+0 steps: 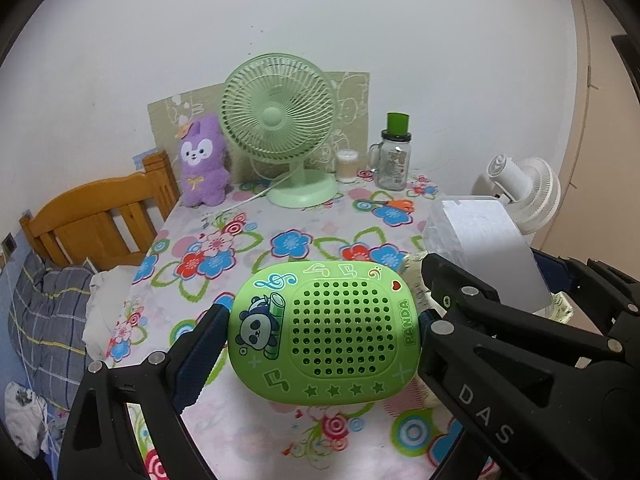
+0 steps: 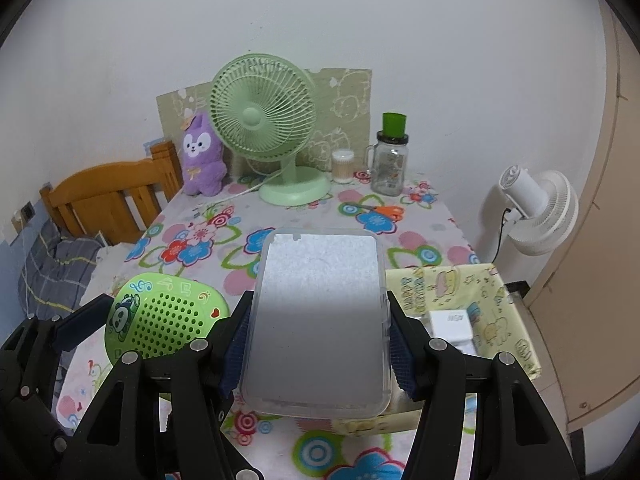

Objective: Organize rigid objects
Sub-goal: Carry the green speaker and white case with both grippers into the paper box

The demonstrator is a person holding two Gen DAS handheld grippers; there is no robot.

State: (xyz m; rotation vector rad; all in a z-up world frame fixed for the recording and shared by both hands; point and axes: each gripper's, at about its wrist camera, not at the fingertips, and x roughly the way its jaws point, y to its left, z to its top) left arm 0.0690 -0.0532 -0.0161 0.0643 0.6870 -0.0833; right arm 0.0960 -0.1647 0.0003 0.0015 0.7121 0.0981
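Above the flowered tablecloth, in front of the green desk fan, you hold two things clear of the cloth: your left gripper pinches the green panda case by its two short ends, jaws spread wide around it, its perforated face towards the camera. To the fan-side right of that case, your right gripper clamps the frosted grey box along its long sides, blue pads pressed to its edges. Right of the grey box sits a yellow patterned bin with white items inside. Left of the fan stands a purple plush toy; right of the fan, a cotton-swab jar, then a glass mug jar with a green lid. Orange-handled scissors lie in front of that jar.
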